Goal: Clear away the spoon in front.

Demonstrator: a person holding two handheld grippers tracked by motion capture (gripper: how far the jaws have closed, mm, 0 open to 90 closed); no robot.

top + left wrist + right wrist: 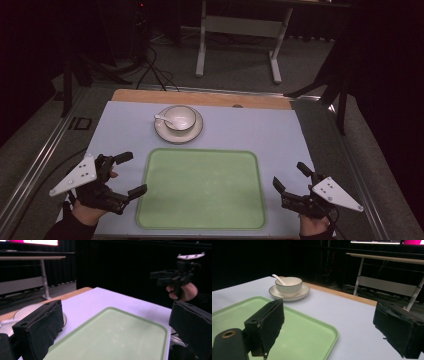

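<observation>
High view: both grippers, left gripper (131, 172) and right gripper (289, 175), gaped empty flanking tray (202, 217); spoon (163, 120) could tip from bowl (180, 118) ahead if grabbed carelessly.

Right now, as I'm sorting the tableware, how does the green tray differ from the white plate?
The green tray is rectangular with rounded corners; the white plate is round with a dark rim line. The tray is pale green and much larger; the plate is white and small. The tray lies bare, near the person, between the two grippers; the plate sits farther back and carries a bowl with a spoon. Both lie flat on the table.
</observation>
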